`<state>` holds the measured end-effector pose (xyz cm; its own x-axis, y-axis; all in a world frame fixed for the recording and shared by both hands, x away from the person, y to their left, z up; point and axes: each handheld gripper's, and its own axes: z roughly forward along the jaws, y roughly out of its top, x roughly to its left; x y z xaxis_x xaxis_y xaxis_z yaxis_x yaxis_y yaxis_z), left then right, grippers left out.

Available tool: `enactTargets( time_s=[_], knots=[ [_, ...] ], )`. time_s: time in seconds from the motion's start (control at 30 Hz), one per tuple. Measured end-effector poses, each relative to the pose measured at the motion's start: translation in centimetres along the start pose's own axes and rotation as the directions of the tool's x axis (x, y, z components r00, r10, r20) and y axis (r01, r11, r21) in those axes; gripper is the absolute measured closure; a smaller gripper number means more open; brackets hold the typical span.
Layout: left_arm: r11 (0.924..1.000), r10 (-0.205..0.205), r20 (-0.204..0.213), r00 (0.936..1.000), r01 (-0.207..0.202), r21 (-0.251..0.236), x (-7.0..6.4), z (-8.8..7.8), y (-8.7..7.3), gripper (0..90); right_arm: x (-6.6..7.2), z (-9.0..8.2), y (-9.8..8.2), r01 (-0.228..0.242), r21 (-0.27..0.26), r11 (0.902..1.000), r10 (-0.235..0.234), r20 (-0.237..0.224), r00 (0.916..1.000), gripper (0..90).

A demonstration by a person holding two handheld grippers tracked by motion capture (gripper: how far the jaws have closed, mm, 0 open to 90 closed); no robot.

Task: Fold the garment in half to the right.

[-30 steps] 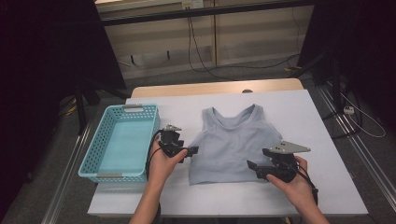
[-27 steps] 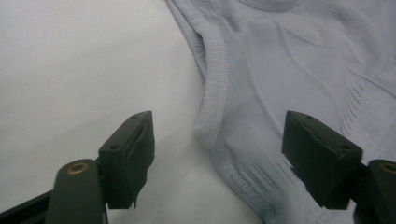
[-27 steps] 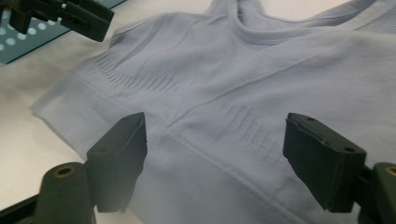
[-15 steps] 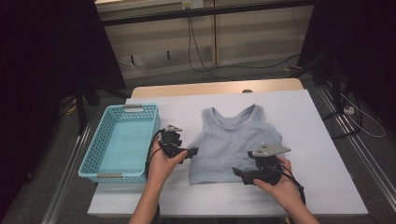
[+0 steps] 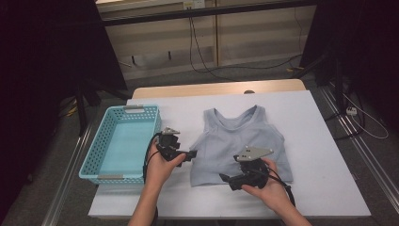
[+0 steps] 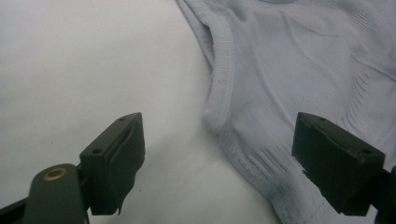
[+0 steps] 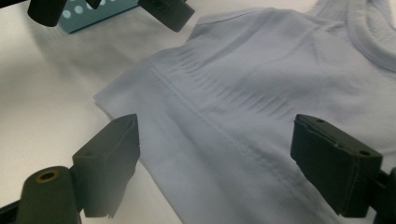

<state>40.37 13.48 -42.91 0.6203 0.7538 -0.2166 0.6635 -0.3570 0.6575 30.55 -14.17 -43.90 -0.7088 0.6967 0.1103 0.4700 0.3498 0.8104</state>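
One pale grey-blue tank top (image 5: 240, 143), spread flat, ribbed hems, faint creases.

You've got a white-covered wooden table (image 5: 324, 155) on grey floor (image 5: 263, 70). Far side: pale panelled wall (image 5: 244, 33) with black cables (image 5: 200, 52) trailing down. Dark curtains (image 5: 51, 56) left and right. Metal floor rails (image 5: 371, 155) flank the table.

We hold two black grippers (image 5: 188, 155) (image 5: 227, 179); each carries blocky ribbed pads, a brass-ringed screw, black cable, and grey triangular plate.
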Motion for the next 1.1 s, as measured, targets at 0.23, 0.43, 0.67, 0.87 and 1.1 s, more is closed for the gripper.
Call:
enactTargets(
  time_s=[0.23, 0.43, 0.67, 0.87, 1.1],
  knots=[
    [1.0, -0.008, 0.004, 1.0, 0.008, -0.005, 0.2, -0.4, -0.4, 16.7, 1.3, 1.8, 1.0, 0.022, 0.014, 0.9997, -0.021, -0.044, 0.9988, 16.8],
    [1.0, -0.006, -0.001, 1.0, 0.006, -0.005, 0.3, -0.5, -0.4, 16.4, 2.1, 2.6, 1.2, 0.047, 0.024, 0.9986, -0.045, -0.058, 0.9973, 16.7],
    [1.0, 0.007, -0.011, 0.9999, -0.007, -0.002, -0.1, -0.3, -0.5, 16.3, 2.4, 2.7, 1.5, 0.065, 0.023, 0.9976, -0.063, -0.075, 0.9952, 19.4],
    [1.0, 0.006, 0.004, 1.0, -0.006, 0.006, 0.0, -0.5, -0.7, 15.8, 2.9, 3.2, 1.7, 0.086, 0.033, 0.9958, -0.082, -0.087, 0.9928, 19.7],
    [1.0, -0.009, 0.003, 0.9999, 0.009, -0.003, 0.0, -0.8, -1.0, 15.8, 3.2, 3.8, 2.0, 0.09, 0.043, 0.995, -0.085, -0.107, 0.9906, 21.8]
  ],
)
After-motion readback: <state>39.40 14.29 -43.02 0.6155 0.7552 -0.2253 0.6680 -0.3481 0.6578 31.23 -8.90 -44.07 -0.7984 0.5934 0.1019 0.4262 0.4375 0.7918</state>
